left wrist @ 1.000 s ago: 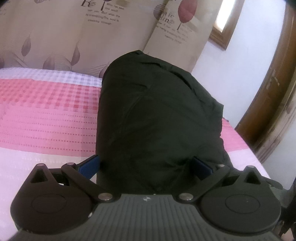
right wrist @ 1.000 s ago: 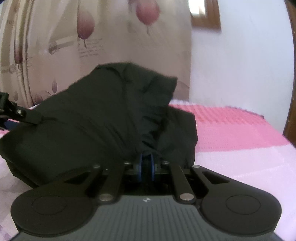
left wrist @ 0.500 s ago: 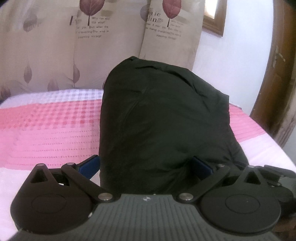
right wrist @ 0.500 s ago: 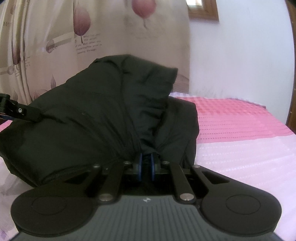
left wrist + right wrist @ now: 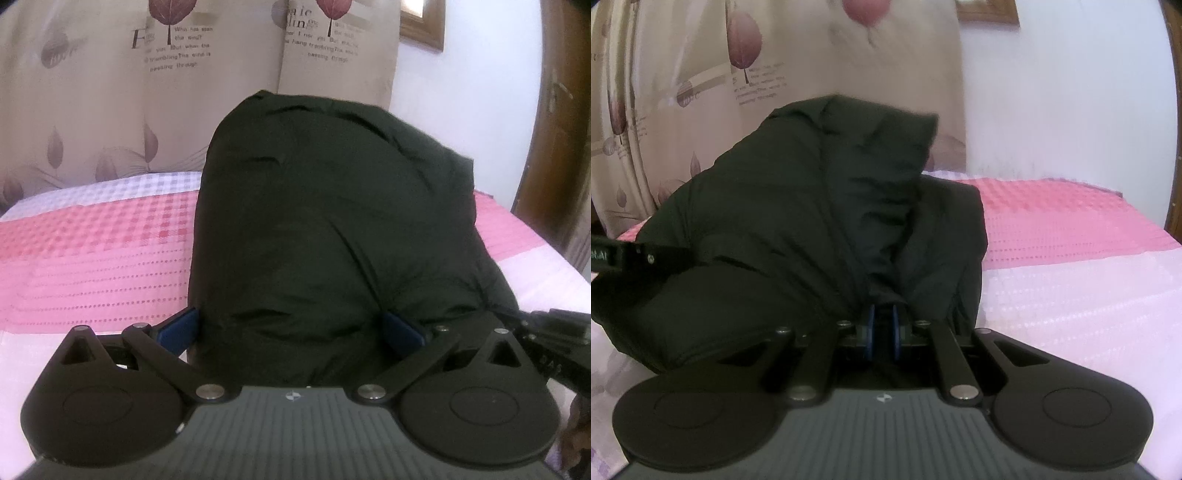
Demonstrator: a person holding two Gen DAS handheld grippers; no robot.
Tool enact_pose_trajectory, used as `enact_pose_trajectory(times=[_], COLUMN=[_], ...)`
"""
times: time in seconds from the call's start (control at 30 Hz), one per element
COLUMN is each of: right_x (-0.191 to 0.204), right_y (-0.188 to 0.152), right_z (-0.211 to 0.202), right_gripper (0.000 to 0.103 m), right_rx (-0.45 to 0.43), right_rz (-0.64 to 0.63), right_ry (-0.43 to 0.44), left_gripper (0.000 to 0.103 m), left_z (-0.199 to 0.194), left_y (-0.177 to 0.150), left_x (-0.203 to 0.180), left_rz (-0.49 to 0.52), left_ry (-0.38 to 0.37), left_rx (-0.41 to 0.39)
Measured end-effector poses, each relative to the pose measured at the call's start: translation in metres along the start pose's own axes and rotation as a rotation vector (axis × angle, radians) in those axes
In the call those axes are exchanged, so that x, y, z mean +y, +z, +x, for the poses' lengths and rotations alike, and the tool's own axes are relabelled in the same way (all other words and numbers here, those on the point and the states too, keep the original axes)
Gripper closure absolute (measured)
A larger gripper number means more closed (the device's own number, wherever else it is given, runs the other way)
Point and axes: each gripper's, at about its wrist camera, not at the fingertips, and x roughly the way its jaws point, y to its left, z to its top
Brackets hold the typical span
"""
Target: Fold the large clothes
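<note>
Left wrist view: the left hand-held gripper [image 5: 291, 328] has its blue fingers [image 5: 177, 330] spread wide w/ a thick bundle of the black jacket [image 5: 332, 229] between them; both pads sit against the fabric's sides, so it reads as clamped on the bulk. Fingertips are partly buried in cloth. The jacket's near end is hidden behind the gripper body. Its long axis runs from the gripper away toward the bed's [image 5: 92, 251] far edge, far end raised against the curtain [image 5: 110, 92]. Open pink checked bed surface lies to the left of the jacket; a narrower strip to the right, up to the bed's right edge by a wooden door frame [image 5: 554, 129]. The right hand-held gripper [image 5: 554, 332] pokes in at the right border, cut off; a bit of a hand shows at the bottom right corner, too dark to read.

Right wrist view: the right hand-held gripper [image 5: 882, 328] is pinched nearly closed on a gathered fold of the jacket [image 5: 798, 206]; the fabric funnels into the blue pads. The jacket heaps up left of centre, and its underside & lower left edge are lost in shadow. The left gripper's tip [image 5: 635, 256] enters from the left border, touching the jacket's side, rest cut off. Bed [image 5: 1071, 258] is bare to the right, out to its right edge.
</note>
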Motion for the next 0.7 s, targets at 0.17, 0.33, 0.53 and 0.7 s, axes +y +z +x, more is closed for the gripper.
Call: enact_pose_trajectory(times=[0.17, 0.33, 0.53, 0.7], right_x=[0.0, -0.008, -0.031, -0.046], right_y=[-0.001, 0.001, 0.013, 0.03], right_z=[0.001, -0.003, -0.033, -0.038], right_gripper=[0.094, 0.088, 0.015, 0.002], right_rx=[-0.001, -0.007, -0.096, -0.069], right_rz=[0.002, 0.039, 0.137, 0.141], right_ry=[0.001, 0.013, 0.002, 0.074], left_gripper=[0.0, 0.0, 0.0, 0.0], left_z=[0.006, 0.005, -0.001, -0.009], left_y=[-0.002, -0.002, 0.01, 0.021], left_x=[0.006, 0.009, 0.016, 0.017], left_rz=[-0.022, -0.044, -0.103, -0.068], left_ry=[-0.016, -0.024, -0.044, -0.03], left_rx=[0.015, 0.007, 0.04, 0.026])
